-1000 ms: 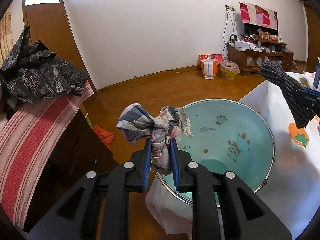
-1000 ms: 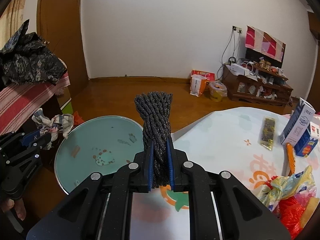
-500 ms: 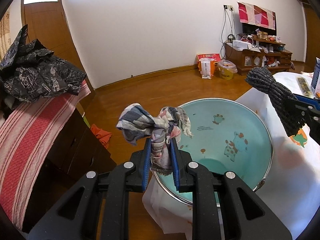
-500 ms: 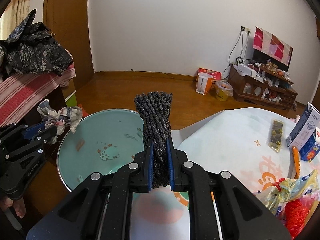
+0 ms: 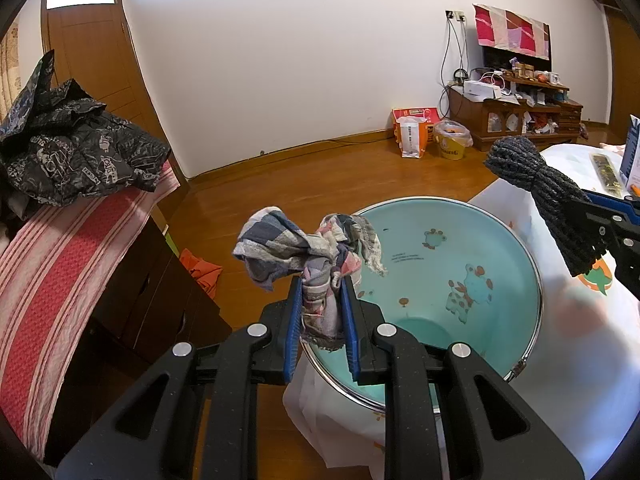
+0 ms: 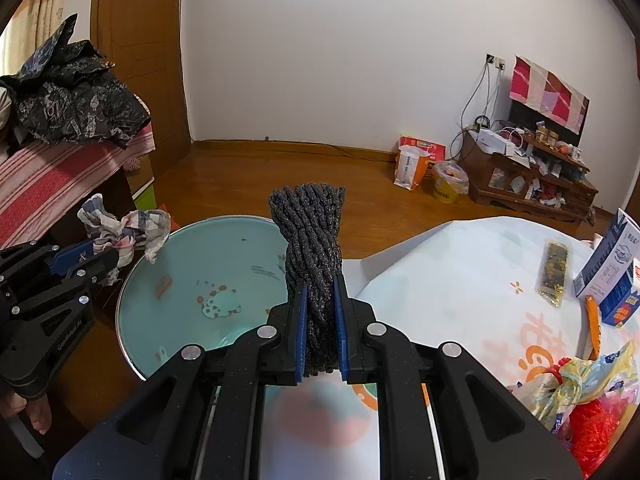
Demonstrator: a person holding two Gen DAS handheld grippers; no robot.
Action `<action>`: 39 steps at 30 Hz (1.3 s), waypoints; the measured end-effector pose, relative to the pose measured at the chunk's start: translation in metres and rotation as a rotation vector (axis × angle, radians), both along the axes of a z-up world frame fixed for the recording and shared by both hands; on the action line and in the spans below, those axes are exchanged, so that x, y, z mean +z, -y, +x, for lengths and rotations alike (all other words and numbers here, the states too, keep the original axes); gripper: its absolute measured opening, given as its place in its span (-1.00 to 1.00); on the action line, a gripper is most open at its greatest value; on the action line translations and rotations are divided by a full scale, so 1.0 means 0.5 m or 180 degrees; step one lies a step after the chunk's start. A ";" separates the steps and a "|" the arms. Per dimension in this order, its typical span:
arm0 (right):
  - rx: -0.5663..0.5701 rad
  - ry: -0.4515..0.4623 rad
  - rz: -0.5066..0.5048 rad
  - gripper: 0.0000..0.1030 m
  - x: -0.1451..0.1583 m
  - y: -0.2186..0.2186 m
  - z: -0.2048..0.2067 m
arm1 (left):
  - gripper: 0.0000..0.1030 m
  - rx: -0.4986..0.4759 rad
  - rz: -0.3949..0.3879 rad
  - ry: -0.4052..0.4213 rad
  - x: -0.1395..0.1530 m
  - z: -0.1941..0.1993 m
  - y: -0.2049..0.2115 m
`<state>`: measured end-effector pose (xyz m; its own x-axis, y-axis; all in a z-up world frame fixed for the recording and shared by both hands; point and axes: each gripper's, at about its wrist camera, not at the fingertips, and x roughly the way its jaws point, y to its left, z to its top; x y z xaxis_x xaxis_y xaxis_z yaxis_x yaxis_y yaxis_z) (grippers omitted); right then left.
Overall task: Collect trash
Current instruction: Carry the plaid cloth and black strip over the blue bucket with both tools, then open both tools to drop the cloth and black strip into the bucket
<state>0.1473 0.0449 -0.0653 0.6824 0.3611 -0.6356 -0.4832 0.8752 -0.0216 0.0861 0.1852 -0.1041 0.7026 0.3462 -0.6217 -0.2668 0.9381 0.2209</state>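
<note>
Left gripper (image 5: 322, 312) clamps a rag (image 5: 308, 248), right gripper (image 6: 322, 322) a rope (image 6: 310, 240), both poised over the basin (image 5: 500, 248) (presumably the bin) for dropping.

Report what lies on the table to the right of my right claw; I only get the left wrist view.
Observer: A knotted yellow plastic bag with red material in it lies on the tablecloth, low at the right edge of the right wrist view.
Operator: Check around the carton.
Observer: An orange stick lies flat on the cloth beside the upright blue and white carton.
Operator: Confirm the right claw's grip.
Observer: The right claw is shut on the dark twisted cord bundle, with both blue pads pressed against its sides.
</note>
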 end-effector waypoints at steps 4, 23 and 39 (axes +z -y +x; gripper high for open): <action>0.0015 -0.0003 -0.0009 -0.74 0.000 -0.001 -0.001 | -0.63 -0.0004 -0.0001 0.0004 0.000 0.001 0.001; 0.0194 -0.0081 -0.0053 -0.26 -0.020 -0.034 -0.008 | 0.14 -0.0233 -0.0086 0.0049 0.002 -0.008 0.021; 0.0092 -0.0012 -0.0028 -0.09 -0.007 -0.012 -0.021 | 0.47 -0.0262 -0.0079 0.0107 0.015 -0.016 0.034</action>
